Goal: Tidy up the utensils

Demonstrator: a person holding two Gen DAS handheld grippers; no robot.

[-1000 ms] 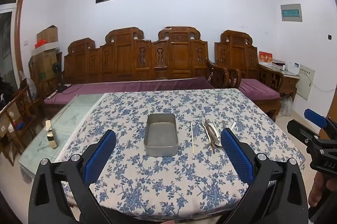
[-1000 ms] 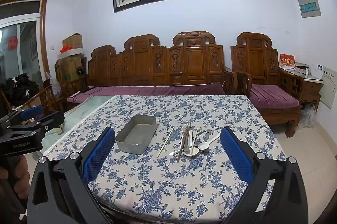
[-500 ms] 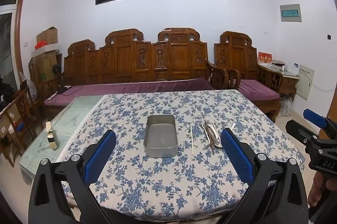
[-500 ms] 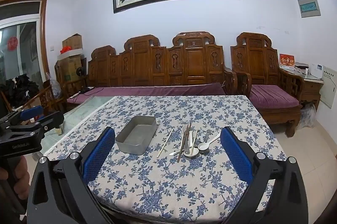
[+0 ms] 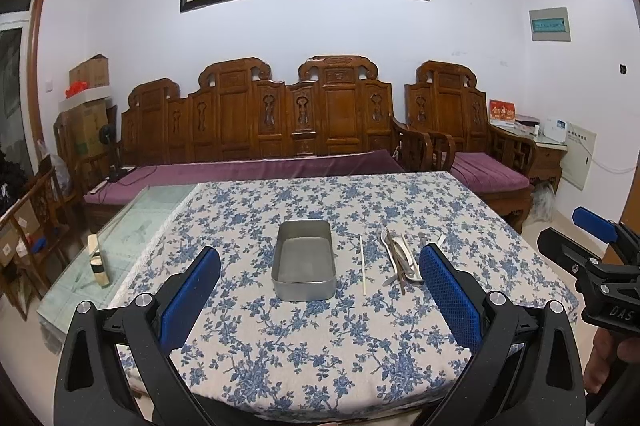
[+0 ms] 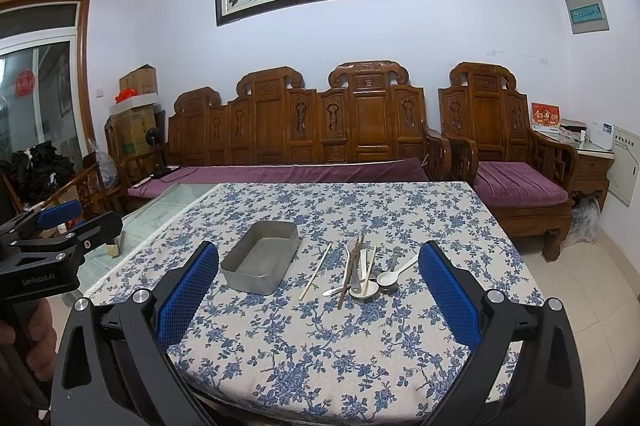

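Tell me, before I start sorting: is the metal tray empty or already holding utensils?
Empty. The metal tray shows only its bare bottom; the utensils lie on the tablecloth beside it.

The tablecloth [image 5: 320, 338] was cream with blue flower sprigs, and the metal tray [image 5: 303, 266] was dull grey. The gripper pads [image 6: 448, 302] were blue on black; sofa cushions [image 6: 280, 173] were purple.
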